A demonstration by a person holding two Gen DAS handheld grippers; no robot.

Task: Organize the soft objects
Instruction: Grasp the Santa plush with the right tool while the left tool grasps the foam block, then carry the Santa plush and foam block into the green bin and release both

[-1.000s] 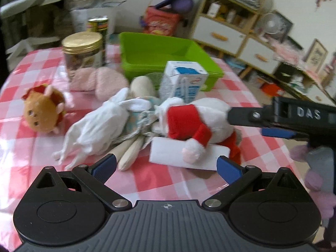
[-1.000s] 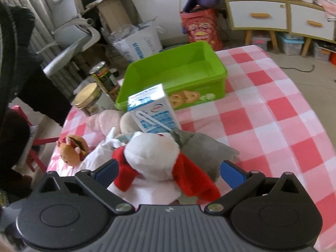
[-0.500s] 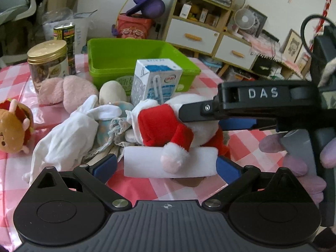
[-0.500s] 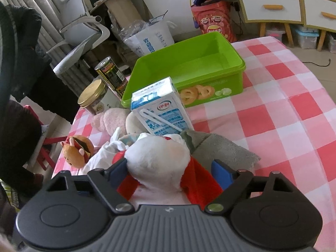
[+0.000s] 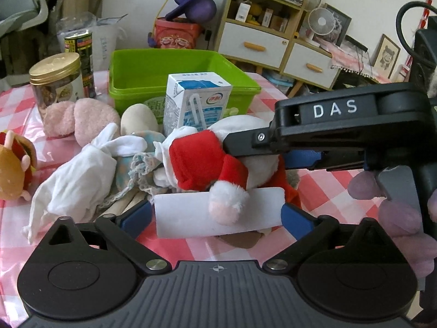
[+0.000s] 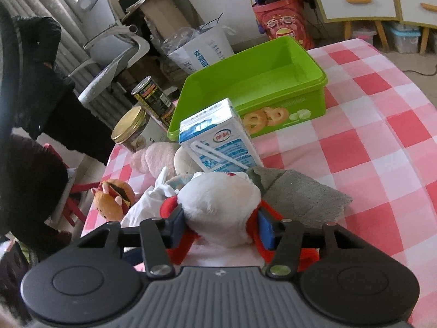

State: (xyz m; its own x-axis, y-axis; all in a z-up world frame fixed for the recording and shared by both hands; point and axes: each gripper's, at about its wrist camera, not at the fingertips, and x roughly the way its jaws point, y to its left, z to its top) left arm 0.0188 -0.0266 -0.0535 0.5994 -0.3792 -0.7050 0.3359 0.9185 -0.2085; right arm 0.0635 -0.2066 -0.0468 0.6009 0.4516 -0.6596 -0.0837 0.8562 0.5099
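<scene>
Right gripper (image 6: 220,225) closing on the Santa plush (image 6: 218,205)

Its fingers (image 6: 177,225) are pressing the plush's white body, lying at the green bin's (image 6: 300,106) six o'clock on the tabletop (image 6: 368,142); left gripper (image 5: 215,214) is hovering, fingers apart.

We look from two cameras, one on each gripper, both tipped down at the table and very close to the Santa toy (image 5: 207,161). Our left view faces the toy's front, with the green bin (image 5: 153,73) behind it. Our right view looks from above the toy's white back (image 6: 218,205), toward the same bin (image 6: 262,82). Both views share the toy, the milk carton (image 5: 195,104) and the bin.
</scene>
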